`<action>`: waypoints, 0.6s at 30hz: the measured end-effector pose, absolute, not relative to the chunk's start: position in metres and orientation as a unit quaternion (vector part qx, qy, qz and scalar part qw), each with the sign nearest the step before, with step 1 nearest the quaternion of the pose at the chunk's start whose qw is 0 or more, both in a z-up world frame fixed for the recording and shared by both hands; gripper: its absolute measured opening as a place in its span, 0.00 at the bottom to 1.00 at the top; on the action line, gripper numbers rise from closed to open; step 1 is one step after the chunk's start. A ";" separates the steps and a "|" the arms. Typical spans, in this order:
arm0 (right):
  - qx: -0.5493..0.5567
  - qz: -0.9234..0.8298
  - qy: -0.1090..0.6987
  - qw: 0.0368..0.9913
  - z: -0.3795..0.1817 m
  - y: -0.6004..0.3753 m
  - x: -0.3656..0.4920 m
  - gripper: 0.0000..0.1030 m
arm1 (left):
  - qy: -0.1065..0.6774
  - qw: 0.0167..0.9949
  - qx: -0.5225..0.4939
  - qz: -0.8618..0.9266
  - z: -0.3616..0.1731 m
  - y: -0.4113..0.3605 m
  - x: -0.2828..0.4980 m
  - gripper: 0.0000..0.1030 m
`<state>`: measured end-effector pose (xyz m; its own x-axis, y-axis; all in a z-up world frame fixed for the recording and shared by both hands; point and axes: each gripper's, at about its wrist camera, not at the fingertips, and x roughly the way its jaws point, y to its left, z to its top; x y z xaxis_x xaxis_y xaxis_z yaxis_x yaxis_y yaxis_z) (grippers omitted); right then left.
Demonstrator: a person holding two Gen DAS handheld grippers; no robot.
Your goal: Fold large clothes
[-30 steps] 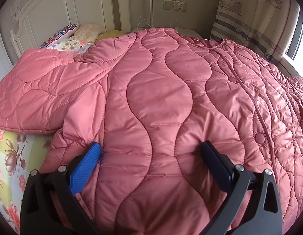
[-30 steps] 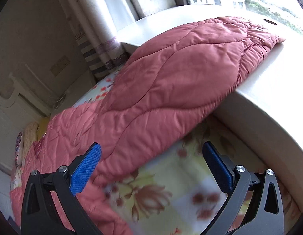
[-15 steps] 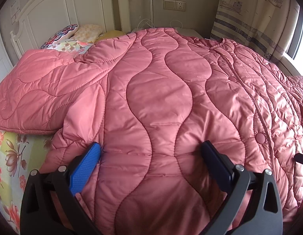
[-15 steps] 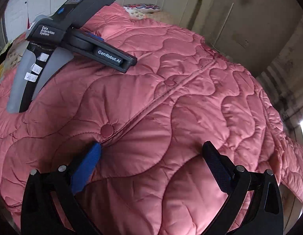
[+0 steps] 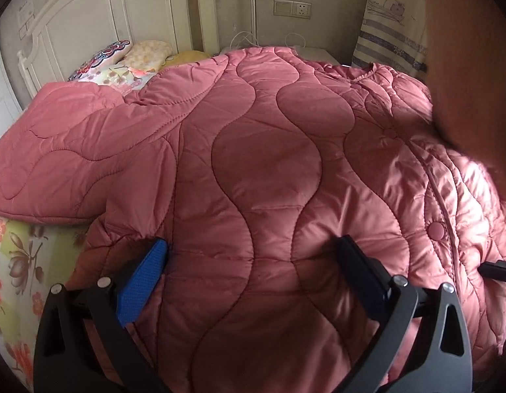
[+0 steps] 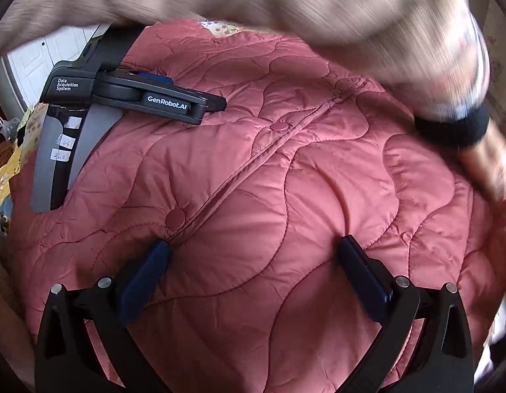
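A large pink quilted coat lies spread over the bed, front up, with its snap placket to the right and one sleeve stretched out left. My left gripper hovers open low over the coat's lower half, nothing between its fingers. My right gripper is open too, just above the coat beside a snap button. The left gripper's black and grey body shows at the upper left of the right wrist view, resting on the coat.
A person's arm in a beige sleeve with a black cuff crosses the top, blurred. White headboard and pillows are behind. Floral bedsheet shows at left, a curtain at back right. A blurred brown shape fills the right edge.
The right gripper swung from the sleeve on the window sill to over the coat's front near the left gripper. A person's arm now sweeps across above. The left gripper barely moved.
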<state>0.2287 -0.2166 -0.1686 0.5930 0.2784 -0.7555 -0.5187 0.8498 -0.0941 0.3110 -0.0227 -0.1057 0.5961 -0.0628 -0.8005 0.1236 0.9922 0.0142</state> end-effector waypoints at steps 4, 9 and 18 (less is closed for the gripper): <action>-0.148 0.230 0.393 0.878 -0.169 -0.218 0.234 0.96 | 0.448 0.892 0.039 -0.050 -0.106 -0.024 0.313 0.98; -0.147 0.230 0.392 0.878 -0.169 -0.219 0.233 0.96 | 0.447 0.892 0.041 -0.050 -0.105 -0.024 0.312 0.98; -0.146 0.230 0.393 0.878 -0.168 -0.221 0.240 0.96 | 0.447 0.892 0.040 -0.050 -0.106 -0.023 0.310 0.98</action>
<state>0.2400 -0.2206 -0.1682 0.5851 0.2899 -0.7574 -0.5194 0.8512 -0.0754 0.3101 -0.0234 -0.1055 0.5962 -0.0539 -0.8010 0.1254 0.9918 0.0266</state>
